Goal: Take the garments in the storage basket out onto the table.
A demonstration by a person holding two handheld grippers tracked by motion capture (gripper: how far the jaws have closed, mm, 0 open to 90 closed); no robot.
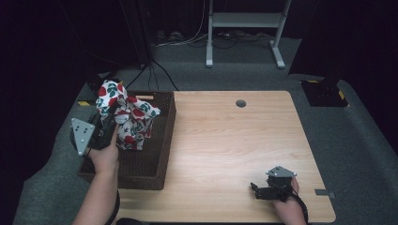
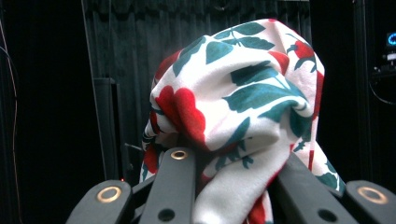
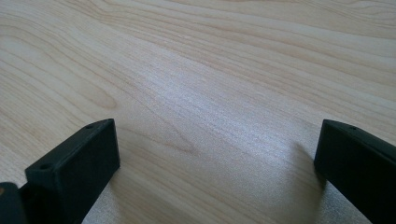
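Jaws of left gripper (image 1: 109, 125) pinch the floral cloth (image 1: 126, 117), lifted above the wicker basket (image 1: 162, 154) at left of frame. Right gripper (image 1: 256, 190) jaws spread, idle on desk (image 1: 225, 140) lower right. Pickup done; placement remains.

You get a bright counter (image 1: 220, 136) under overhead light, w/ the room around it nearly black. High view is soft, low-res, slightly grainy; the dark basket (image 1: 159, 140) loses detail in shadow. In the left tool view, the floral cloth (image 2: 243, 107) is well lit and fairly sharp, backdrop black, near links a bit soft. In the right tool view you see a pale sheen on the wood grain mid-frame; the right tool (image 3: 215, 163) casts soft shadows beside each jaw, far grain blurs.
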